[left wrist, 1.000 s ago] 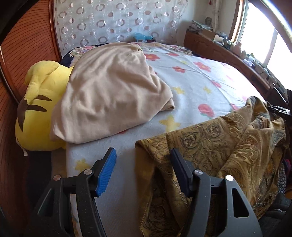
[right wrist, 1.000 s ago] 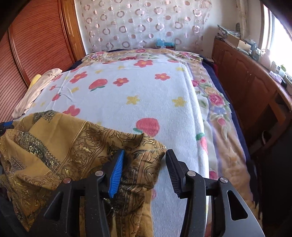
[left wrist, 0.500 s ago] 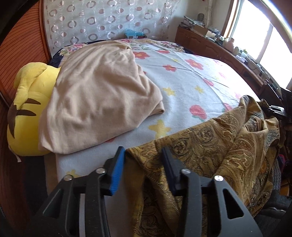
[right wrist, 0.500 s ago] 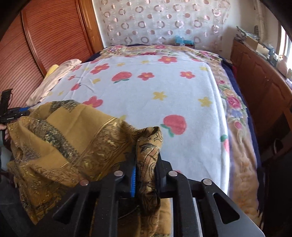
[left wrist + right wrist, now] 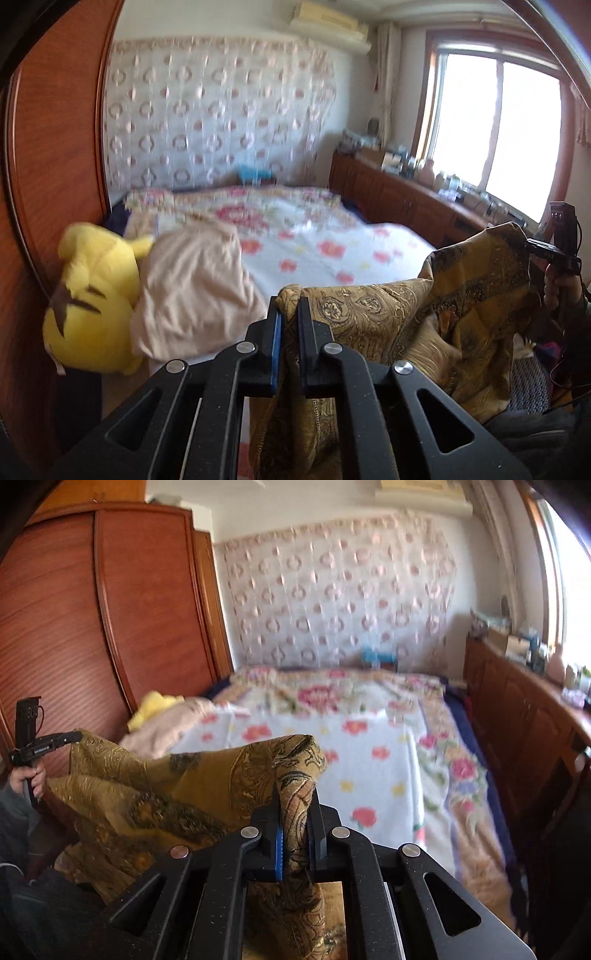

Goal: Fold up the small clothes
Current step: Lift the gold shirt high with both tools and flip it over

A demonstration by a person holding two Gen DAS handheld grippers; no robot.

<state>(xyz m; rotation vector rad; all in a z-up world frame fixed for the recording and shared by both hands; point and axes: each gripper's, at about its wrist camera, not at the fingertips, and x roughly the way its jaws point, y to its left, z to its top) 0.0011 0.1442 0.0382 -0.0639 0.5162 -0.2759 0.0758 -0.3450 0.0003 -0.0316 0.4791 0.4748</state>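
Both tongs have just clamped tight: left gripper [image 5: 289, 308] and right gripper [image 5: 295, 801] each pinch a corner of the gold paisley garment [image 5: 424, 317], lifted above the bed [image 5: 369, 775], probably to spread it flat for folding.

Left gripper [image 5: 289, 306]: jaws closing onto the gold cloth [image 5: 399, 314], rising.
Right gripper [image 5: 295, 797]: jaws closing onto another corner, rising.
Gold cloth: lifting off the bed [image 5: 332, 236].

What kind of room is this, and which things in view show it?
Most likely a home bedroom: a bed with a flowered cover, a tall wooden wardrobe beside it, and a yellow plush toy at the bed's edge.
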